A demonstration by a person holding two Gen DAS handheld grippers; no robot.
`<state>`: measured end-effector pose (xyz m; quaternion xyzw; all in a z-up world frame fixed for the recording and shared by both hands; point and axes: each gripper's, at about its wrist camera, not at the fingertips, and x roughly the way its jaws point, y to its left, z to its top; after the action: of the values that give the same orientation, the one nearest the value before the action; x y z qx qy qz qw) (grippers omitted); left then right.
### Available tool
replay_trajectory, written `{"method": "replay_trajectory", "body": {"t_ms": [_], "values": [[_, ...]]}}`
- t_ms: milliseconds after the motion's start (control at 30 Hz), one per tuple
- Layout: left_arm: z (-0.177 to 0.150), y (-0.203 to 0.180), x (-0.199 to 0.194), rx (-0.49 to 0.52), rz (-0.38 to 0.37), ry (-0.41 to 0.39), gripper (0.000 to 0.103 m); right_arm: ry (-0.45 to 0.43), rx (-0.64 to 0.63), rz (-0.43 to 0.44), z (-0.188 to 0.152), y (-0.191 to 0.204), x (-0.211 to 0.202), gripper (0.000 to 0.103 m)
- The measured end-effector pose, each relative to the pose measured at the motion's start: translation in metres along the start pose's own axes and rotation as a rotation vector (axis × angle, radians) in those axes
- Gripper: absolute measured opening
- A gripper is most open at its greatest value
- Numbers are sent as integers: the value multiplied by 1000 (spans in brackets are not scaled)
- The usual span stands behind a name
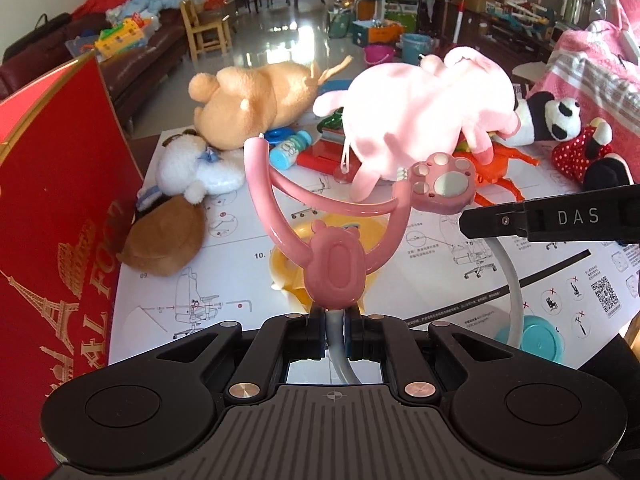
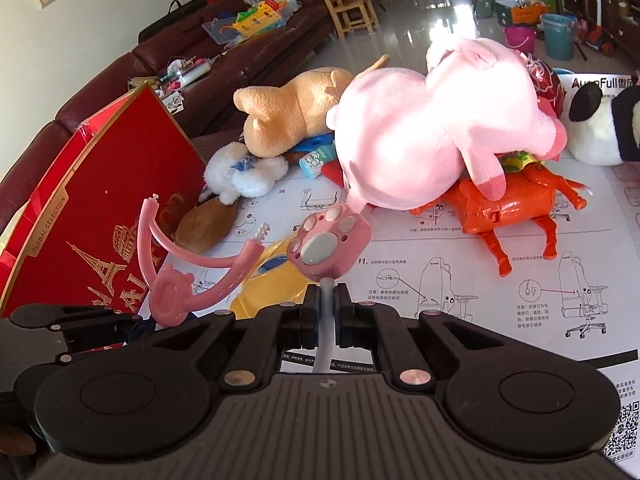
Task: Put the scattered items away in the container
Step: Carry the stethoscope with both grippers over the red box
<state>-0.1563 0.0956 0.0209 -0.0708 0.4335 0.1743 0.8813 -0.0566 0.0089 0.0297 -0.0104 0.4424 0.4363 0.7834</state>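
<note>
A pink toy on grey bendy stalks hangs between both grippers above the paper-covered table (image 1: 440,280). My left gripper (image 1: 335,320) is shut on the grey stalk just under the pink bear-shaped clip (image 1: 334,270) with its two curved arms. My right gripper (image 2: 328,296) is shut on the other grey stalk below the pink paw head (image 2: 330,246). From the left wrist view, the right gripper (image 1: 466,222) comes in from the right, and a stalk curves down to a teal base (image 1: 532,338). The red box (image 1: 60,208) stands open at the left, also seen as the red box (image 2: 104,200).
On the table lie a pink pig plush (image 1: 416,120), a tan plush (image 1: 256,96), a white and brown dog plush (image 1: 180,196), a panda (image 1: 552,118), an orange plastic toy (image 2: 504,204), a yellow toy (image 2: 272,280) and a small blue bottle (image 1: 290,148). A sofa (image 2: 240,68) runs behind.
</note>
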Motion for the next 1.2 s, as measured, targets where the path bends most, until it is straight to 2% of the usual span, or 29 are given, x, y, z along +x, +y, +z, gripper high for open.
{"method": "replay_trajectory", "body": {"t_ms": [300, 600, 733, 933, 1200], "values": [[18, 13, -20, -25, 27, -60, 4, -65, -79, 20, 26, 22, -18, 8], [44, 54, -55, -129, 75, -158, 4, -151, -211, 63, 69, 71, -28, 8], [52, 82, -80, -192, 111, -207, 4, -190, -299, 100, 92, 107, -32, 8], [56, 147, -120, -317, 211, -274, 4, -226, -457, 184, 123, 181, -22, 8], [47, 227, -152, -452, 350, -293, 5, -206, -604, 295, 148, 281, 19, 8]]}}
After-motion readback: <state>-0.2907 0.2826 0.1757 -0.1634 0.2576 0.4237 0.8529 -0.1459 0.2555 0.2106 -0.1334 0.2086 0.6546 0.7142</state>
